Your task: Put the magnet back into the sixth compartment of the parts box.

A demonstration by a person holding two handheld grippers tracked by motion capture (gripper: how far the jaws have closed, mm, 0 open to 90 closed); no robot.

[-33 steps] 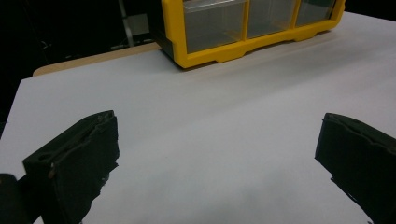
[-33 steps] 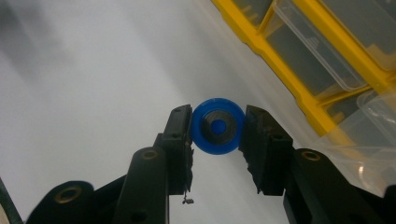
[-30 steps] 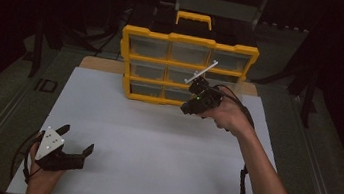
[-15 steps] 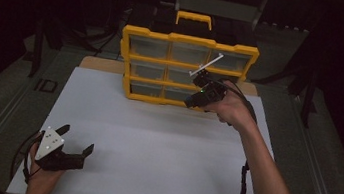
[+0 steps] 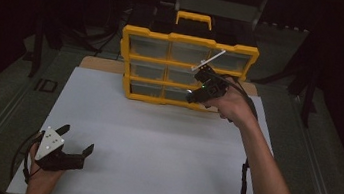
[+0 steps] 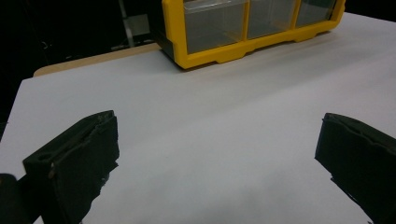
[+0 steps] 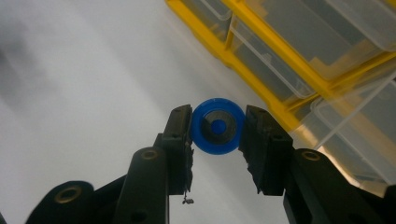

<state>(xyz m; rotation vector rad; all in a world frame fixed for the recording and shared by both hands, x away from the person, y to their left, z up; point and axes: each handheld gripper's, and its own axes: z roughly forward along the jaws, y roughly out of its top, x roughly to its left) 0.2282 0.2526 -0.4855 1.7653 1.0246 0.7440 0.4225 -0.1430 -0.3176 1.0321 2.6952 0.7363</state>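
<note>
The right gripper (image 5: 200,87) is raised in front of the organizer's lower right drawers, and in the right gripper view its jaws are closed on a small blue disc (image 7: 218,126) with a dark ring and a blue centre, one jaw pressing each side of its rim. The left gripper (image 5: 68,153) rests near the front left corner of the table, its jaws spread wide apart with nothing between them; the left gripper view shows bare white surface between the two black jaws.

The table (image 5: 163,146) is covered by a white sheet, with a strip of pale wood showing along its far edge. At the middle of that far edge stands a yellow drawer organizer (image 5: 186,68), upright, with a grid of clear plastic drawers and a yellow carrying handle on top. The person's right hand (image 5: 234,105) holds the right gripper just in front of the organizer's right side, the forearm reaching in from the front right corner. The left hand (image 5: 41,173) sits at the front edge, well apart from the organizer.
</note>
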